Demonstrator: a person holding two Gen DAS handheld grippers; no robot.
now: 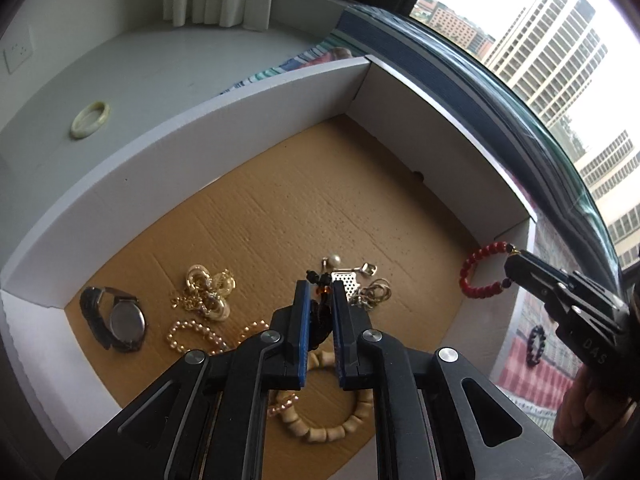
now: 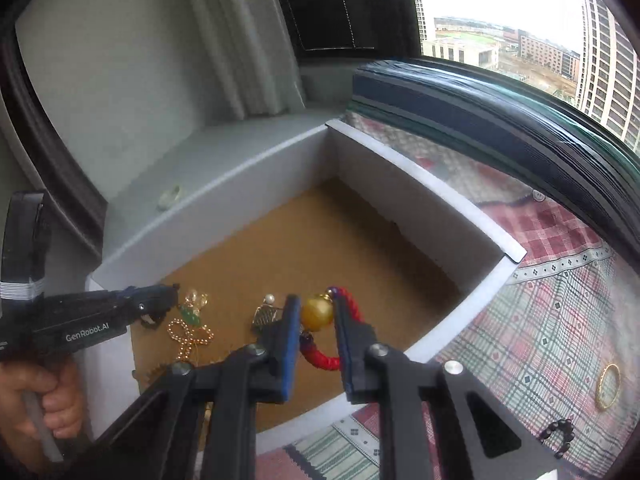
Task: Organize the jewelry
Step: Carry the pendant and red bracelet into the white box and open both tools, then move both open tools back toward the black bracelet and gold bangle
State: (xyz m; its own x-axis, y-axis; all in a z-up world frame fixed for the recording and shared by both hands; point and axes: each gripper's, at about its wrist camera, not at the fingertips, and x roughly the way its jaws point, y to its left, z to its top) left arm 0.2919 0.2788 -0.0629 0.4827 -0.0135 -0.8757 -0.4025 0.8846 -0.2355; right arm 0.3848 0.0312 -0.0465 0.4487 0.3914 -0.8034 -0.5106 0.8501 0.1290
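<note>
Here, line by line:
Left gripper (image 1: 319,286): blue-padded fingers narrow, pinched on a dark beaded string with an amber bead (image 1: 322,312), held above the box floor.
Right gripper (image 2: 316,300): fingers close together, clamped on a red beaded bracelet with a round yellow bead (image 2: 318,312), over the box's near right side.
Box: white-walled shallow cardboard box (image 1: 200,136) with brown floor.
Inside the box: dark-strapped wristwatch (image 1: 116,318), gold chain cluster (image 1: 208,290), pearl bead strand (image 1: 192,336), pale wooden bead bracelet (image 1: 332,428), small metal pieces with a pearl (image 1: 352,280).
Outside the box: pale green bangle (image 1: 91,119) on the grey ledge; thin gold ring bangle (image 2: 608,386) and black bead bracelet (image 2: 558,434) on the plaid cloth (image 2: 540,320).
</note>
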